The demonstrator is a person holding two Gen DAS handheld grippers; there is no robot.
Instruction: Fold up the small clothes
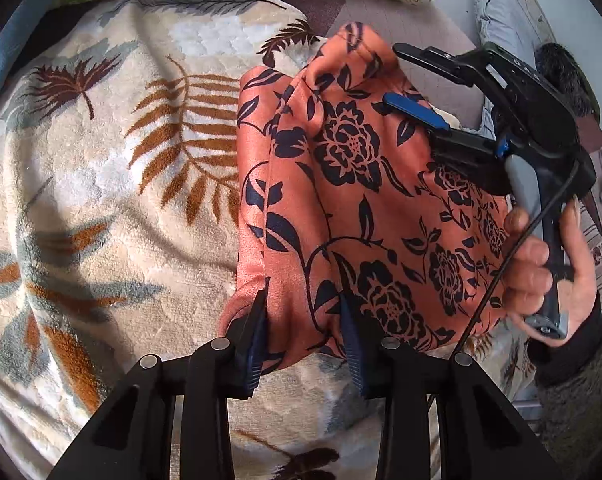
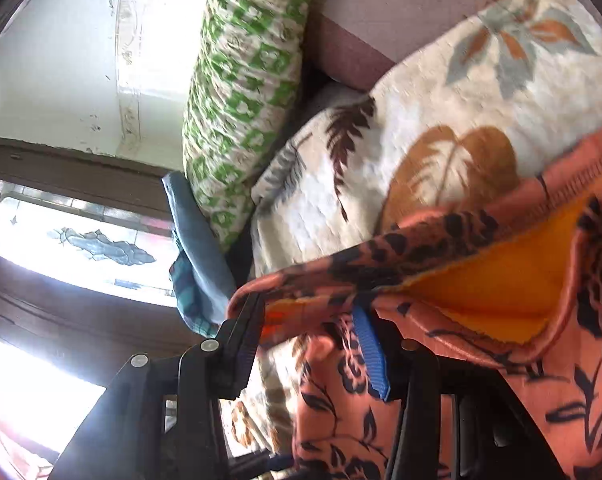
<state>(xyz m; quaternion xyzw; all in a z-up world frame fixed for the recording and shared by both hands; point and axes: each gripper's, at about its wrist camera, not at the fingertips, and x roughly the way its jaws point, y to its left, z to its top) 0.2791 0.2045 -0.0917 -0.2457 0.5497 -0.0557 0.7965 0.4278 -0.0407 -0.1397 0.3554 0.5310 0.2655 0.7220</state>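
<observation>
Covering the bed, a leaf-print blanket [image 1: 101,200] lies under both claws; left gripper [image 1: 301,336] and right gripper [image 2: 313,344], part-open, straddle orange floral garment [image 1: 341,200]; green pillow [image 2: 241,80] beyond.

Fleecy blanket [image 1: 101,200], satiny floral garment [image 1: 341,200]

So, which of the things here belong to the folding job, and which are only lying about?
For the job:
- orange floral garment
- left gripper, garment between its jaws
- right gripper, jaws apart over the garment

Lying about:
- leaf-print blanket, under the garment
- green pillow
- blue cloth beside the pillow
</observation>
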